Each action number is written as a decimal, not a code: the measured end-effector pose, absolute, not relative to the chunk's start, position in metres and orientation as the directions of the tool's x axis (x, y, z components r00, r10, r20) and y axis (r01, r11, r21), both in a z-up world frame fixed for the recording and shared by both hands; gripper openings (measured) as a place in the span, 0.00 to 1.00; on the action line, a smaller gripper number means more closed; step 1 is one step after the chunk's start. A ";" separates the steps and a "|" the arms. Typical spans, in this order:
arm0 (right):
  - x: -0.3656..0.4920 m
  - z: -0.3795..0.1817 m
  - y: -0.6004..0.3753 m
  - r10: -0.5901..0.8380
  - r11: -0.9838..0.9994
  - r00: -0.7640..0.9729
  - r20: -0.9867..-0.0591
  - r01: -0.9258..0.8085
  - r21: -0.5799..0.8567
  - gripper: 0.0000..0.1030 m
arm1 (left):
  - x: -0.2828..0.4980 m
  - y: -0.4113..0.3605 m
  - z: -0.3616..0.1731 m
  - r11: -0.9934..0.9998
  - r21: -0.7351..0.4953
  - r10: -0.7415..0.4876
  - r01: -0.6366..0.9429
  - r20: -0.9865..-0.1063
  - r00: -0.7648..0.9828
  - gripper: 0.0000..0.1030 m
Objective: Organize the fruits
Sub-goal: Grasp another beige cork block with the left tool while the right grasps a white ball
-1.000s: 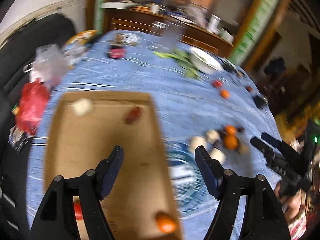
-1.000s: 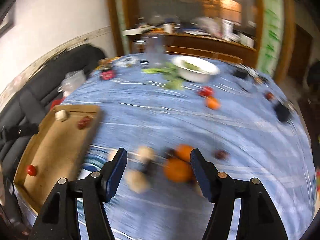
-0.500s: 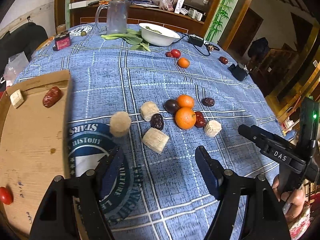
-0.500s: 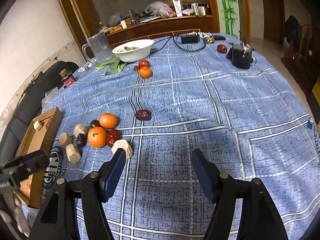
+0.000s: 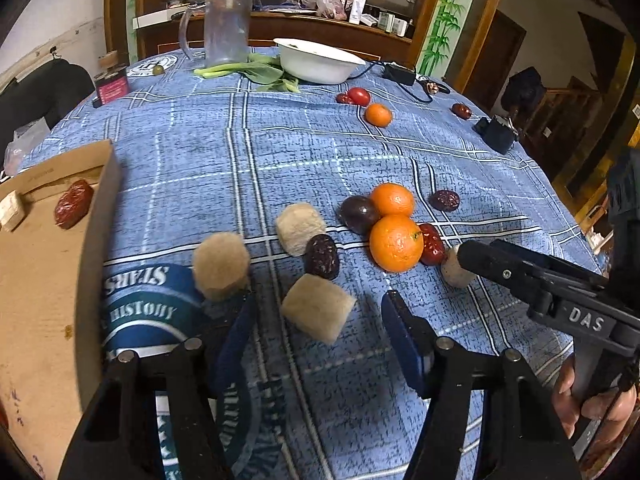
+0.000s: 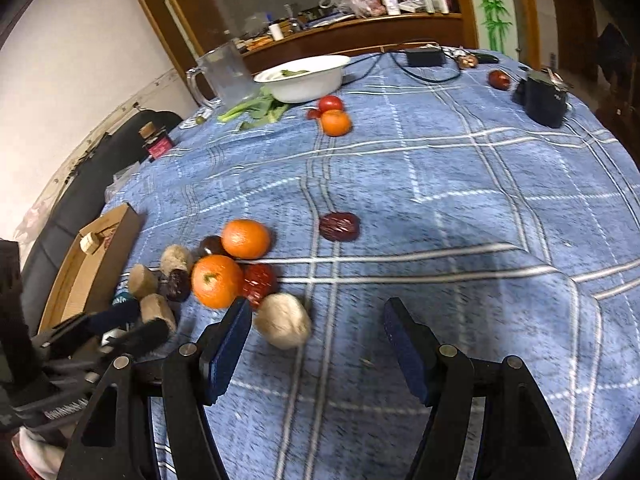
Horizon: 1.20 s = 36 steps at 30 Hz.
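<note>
A cluster of fruit lies on the blue checked tablecloth (image 5: 192, 152): two oranges (image 5: 395, 242) (image 6: 216, 280), a dark plum (image 5: 359, 213), red dates (image 5: 432, 243) and several beige chunks. My left gripper (image 5: 316, 338) is open, low over the cloth, with a beige chunk (image 5: 318, 307) just ahead between its fingers. My right gripper (image 6: 318, 338) is open, with another beige chunk (image 6: 283, 320) near its left finger. The cardboard tray (image 5: 44, 264) at the left holds a red date (image 5: 73, 209) and a pale cube (image 5: 11, 210).
Farther back lie an orange (image 5: 378, 114), a red tomato (image 5: 359, 96), a white bowl (image 5: 316, 65), greens (image 5: 256, 72), a glass jug (image 5: 226, 34), a small jar (image 5: 111, 88) and a black box (image 5: 496, 134). A dark chair (image 6: 100, 184) stands left of the table.
Both grippers have moved in closer and lower toward the fruit cluster. The right gripper swung left, so the beige chunk now sits near its left finger. Both stay open.
</note>
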State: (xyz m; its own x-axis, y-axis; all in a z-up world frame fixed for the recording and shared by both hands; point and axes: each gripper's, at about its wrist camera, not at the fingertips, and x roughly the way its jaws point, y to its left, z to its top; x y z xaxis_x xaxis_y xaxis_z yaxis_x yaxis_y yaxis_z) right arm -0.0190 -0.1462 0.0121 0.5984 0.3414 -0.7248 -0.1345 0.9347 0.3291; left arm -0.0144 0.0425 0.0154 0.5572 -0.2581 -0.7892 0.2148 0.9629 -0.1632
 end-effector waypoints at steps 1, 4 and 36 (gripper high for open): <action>-0.019 0.012 -0.144 0.343 0.935 0.602 -0.721 -0.144 0.325 0.70 | -0.012 0.042 0.013 0.963 -0.166 -0.259 0.213 -0.790 0.556 0.62; -0.021 0.013 -0.139 0.350 0.934 0.606 -0.714 -0.174 0.311 0.70 | -0.011 0.040 0.011 0.964 -0.151 -0.252 0.218 -0.776 0.578 0.62; -0.062 0.041 -0.101 0.207 0.974 0.641 -0.739 -0.207 0.093 0.31 | -0.066 0.073 0.040 0.951 -0.212 -0.307 0.226 -0.729 0.611 0.34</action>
